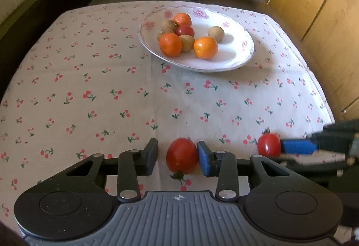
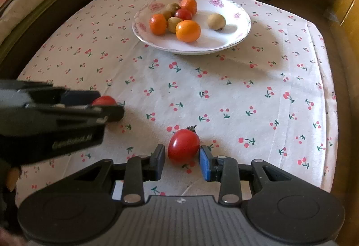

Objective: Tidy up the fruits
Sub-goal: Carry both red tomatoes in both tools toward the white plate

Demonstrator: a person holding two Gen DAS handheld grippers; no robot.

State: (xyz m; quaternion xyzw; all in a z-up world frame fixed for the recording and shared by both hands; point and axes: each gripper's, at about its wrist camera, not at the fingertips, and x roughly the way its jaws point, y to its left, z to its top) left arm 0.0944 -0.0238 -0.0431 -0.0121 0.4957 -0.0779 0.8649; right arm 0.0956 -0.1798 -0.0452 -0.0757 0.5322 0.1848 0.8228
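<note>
My left hand-held gripper (image 1: 177,157) stands open around one tomato (image 1: 181,155); my right hand-held gripper (image 2: 181,161) likewise brackets another tomato (image 2: 183,149), plate (image 2: 233,40) at twelve o'clock.

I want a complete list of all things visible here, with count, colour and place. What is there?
round orange fruits: three, orange, on the plate
small round brownish fruits: four, brown-green, on the plate
small red tomato: one, red, on the plate among the fruits
white flower-patterned plate: one, far side of the cloth
loose red tomatoes: two, red, on the near cloth
white cherry-print cloth: one, covering the table
left gripper: black, open around one loose tomato
right gripper: black, close around the other; grip unclear
</note>
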